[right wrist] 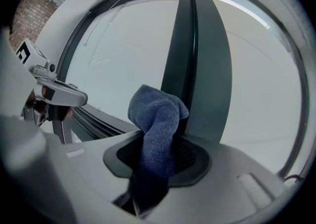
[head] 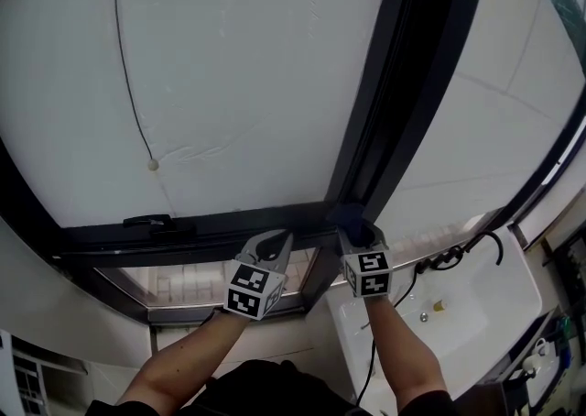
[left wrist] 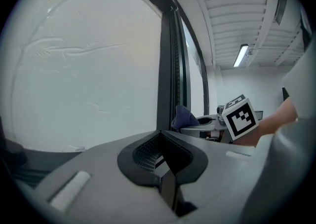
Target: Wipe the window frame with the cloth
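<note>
A blue cloth (right wrist: 155, 119) is pinched in my right gripper (right wrist: 158, 144), which is shut on it. The cloth's bunched top presses against the foot of the dark vertical window frame (right wrist: 197, 60). In the head view the right gripper (head: 359, 233) sits where that upright (head: 403, 84) meets the lower frame rail (head: 183, 235), with the cloth (head: 352, 219) at the corner. My left gripper (head: 265, 254) hovers just left of it by the rail. Its jaws (left wrist: 160, 136) are shut with nothing between them, and the cloth (left wrist: 185, 118) shows beyond them.
A thin pull cord with a bead (head: 152, 165) hangs across the left pane. A black handle (head: 146, 221) lies on the lower rail at the left. Below right are a white basin (head: 467, 313) and a black cable (head: 458, 254).
</note>
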`<state>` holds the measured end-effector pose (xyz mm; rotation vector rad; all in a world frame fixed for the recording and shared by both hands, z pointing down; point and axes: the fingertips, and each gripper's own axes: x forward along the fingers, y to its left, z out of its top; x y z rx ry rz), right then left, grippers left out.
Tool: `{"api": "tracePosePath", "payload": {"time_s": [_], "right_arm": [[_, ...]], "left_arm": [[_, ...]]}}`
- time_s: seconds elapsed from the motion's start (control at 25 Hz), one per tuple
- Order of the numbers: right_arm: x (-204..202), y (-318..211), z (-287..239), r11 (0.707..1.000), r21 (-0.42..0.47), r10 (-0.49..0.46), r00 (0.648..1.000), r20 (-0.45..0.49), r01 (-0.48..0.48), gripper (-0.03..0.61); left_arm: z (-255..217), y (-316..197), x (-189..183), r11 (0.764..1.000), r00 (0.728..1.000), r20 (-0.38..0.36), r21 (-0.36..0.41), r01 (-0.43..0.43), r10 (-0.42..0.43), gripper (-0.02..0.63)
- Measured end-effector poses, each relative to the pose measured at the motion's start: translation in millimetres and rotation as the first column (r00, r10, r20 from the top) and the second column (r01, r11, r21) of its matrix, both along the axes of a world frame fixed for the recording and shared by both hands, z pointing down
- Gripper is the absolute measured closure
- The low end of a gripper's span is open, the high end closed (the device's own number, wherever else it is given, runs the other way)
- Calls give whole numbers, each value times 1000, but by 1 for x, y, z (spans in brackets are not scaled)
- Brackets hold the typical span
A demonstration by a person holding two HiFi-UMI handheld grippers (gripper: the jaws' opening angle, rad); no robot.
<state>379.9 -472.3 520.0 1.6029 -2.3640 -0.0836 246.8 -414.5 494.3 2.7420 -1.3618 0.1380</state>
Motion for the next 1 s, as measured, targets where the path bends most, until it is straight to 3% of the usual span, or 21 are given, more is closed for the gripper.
{"api": "tracePosePath", "payload": {"time_s": [0.32,0.64,1.0], "right_arm": [[2,3,47,995,-95,16,1000,-19,-18,442],[1,2,55,993,-113,-18,999,28,21,443],[10,31,61,989,-140,-41,998,39,46,443]], "left_arm": [[20,0,21,999,1000,-10,-50,-10,10,620],[44,-1,30,996,1000,18,-93,15,-13,620],[46,8,37,996,1000,21,-87,-1,3,620]]}}
